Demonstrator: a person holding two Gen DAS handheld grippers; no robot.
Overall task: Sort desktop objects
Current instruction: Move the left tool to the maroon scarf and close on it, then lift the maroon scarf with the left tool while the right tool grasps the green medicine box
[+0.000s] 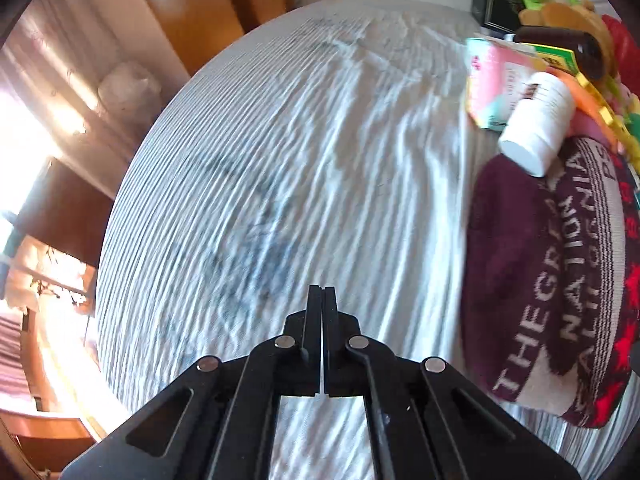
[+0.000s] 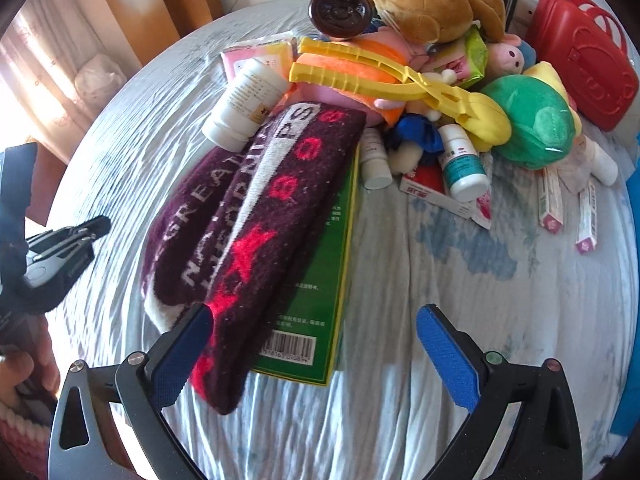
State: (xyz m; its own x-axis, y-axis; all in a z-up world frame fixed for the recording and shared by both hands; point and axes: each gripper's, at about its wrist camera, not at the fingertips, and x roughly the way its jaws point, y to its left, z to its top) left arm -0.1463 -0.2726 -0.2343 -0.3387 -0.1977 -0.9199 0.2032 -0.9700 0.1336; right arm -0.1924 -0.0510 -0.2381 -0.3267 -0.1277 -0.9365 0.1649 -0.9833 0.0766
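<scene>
1. Landmark: the maroon knitted sock (image 2: 256, 216) with white lettering and red stars. It lies on a green box (image 2: 320, 280) on the cloth-covered bench (image 2: 440, 320), at the near edge of the heap of toys and bottles.
2. Its long axis runs from the near-left end, by the box's barcode, up and away to the right, towards a white bottle (image 2: 244, 104) leaning on its far end.
3. The right tongs (image 2: 316, 344) stand wide open with nothing gripped. The sock's near end lies just by the left blue pad (image 2: 180, 360), between the two pads; whether it touches the pad I cannot tell.
4. The left tongs (image 1: 322, 300) are fully shut and empty, over bare cloth, with the sock well off to their right.
5. Judgement: the right hand is much nearer. Taking the sock would mean closing across its near end, crosswise to the long axis.
</scene>
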